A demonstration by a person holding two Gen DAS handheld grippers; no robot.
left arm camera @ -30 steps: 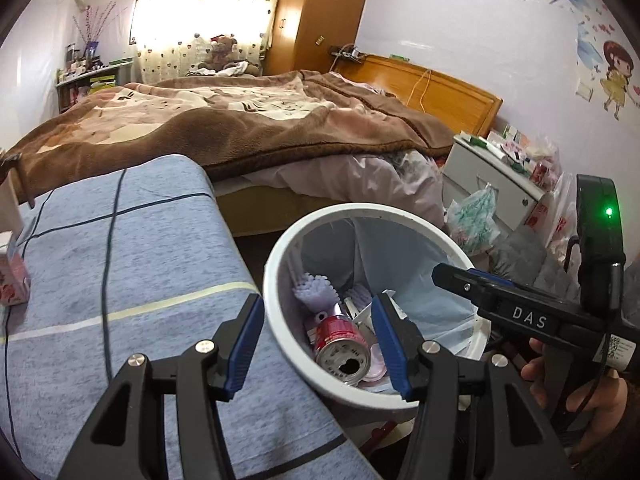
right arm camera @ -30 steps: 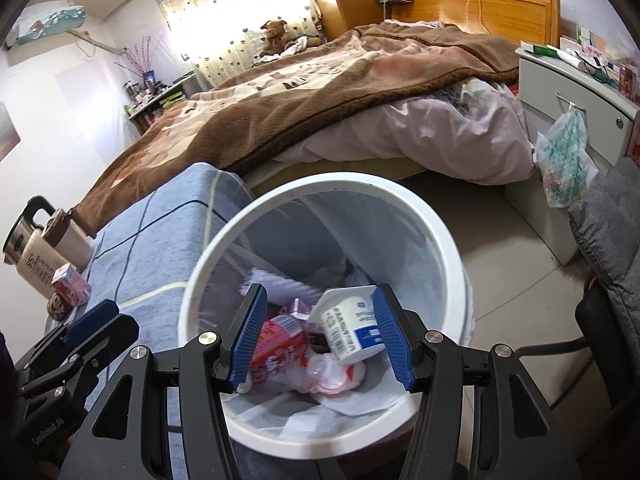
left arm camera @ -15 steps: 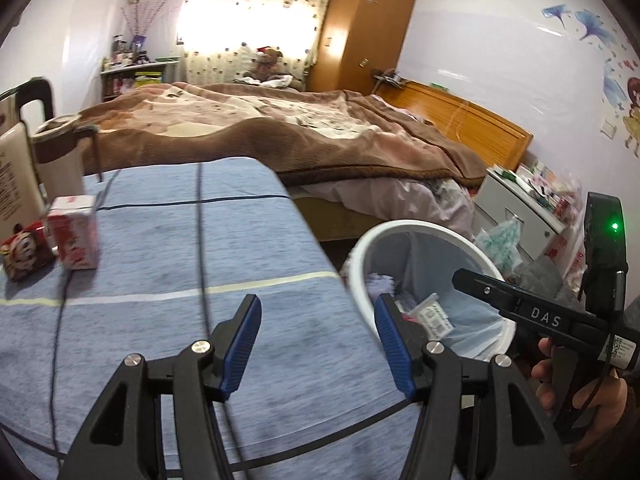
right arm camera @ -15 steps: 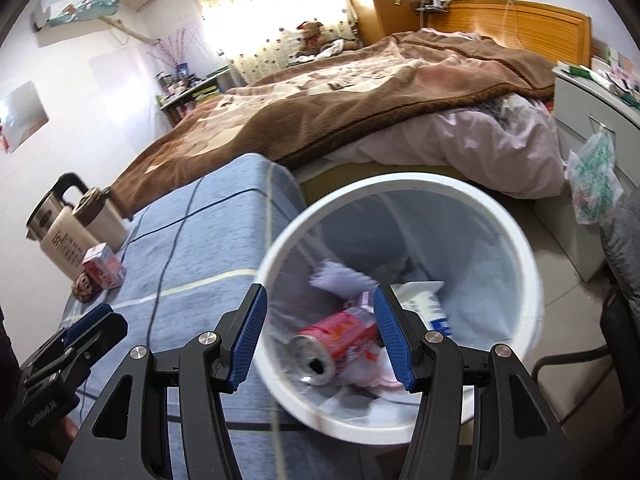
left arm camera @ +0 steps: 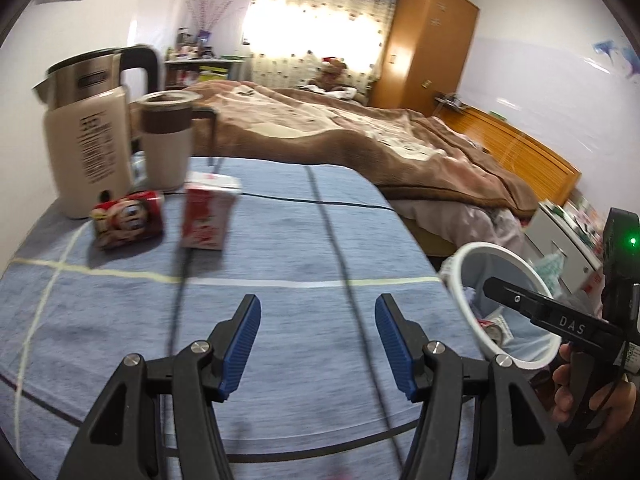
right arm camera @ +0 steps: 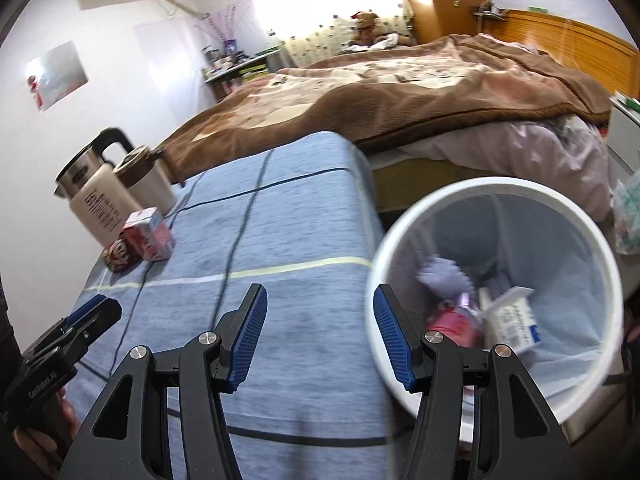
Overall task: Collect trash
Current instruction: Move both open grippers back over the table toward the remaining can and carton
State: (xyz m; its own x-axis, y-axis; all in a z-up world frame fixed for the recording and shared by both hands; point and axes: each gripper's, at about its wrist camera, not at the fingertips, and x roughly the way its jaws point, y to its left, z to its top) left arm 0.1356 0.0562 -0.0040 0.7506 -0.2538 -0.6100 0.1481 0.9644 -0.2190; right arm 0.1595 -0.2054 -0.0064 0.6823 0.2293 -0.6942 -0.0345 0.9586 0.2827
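Observation:
A red and white drink carton (left arm camera: 208, 214) stands on the blue cloth table (left arm camera: 280, 248), with a red can (left arm camera: 128, 220) lying on its side just left of it. Both show in the right wrist view, the carton (right arm camera: 148, 234) and the can (right arm camera: 118, 254). My left gripper (left arm camera: 318, 344) is open and empty above the table, well short of them. My right gripper (right arm camera: 318, 338) is open and empty over the table's right edge. The white trash bin (right arm camera: 596, 240) right of the table holds a red can, a white carton and crumpled paper; it also shows in the left wrist view (left arm camera: 468, 256).
A cream kettle (left arm camera: 88, 140) and a lidded cup (left arm camera: 166, 140) stand at the table's far left behind the trash. A bed with a brown blanket (left arm camera: 380, 136) lies beyond the table. A white cabinet (left arm camera: 568, 236) stands behind the bin.
Both grippers have swung left, away from the bin and over the table. The carton, can and kettle have come into the left view. A white carton the right gripper held now lies in the bin.

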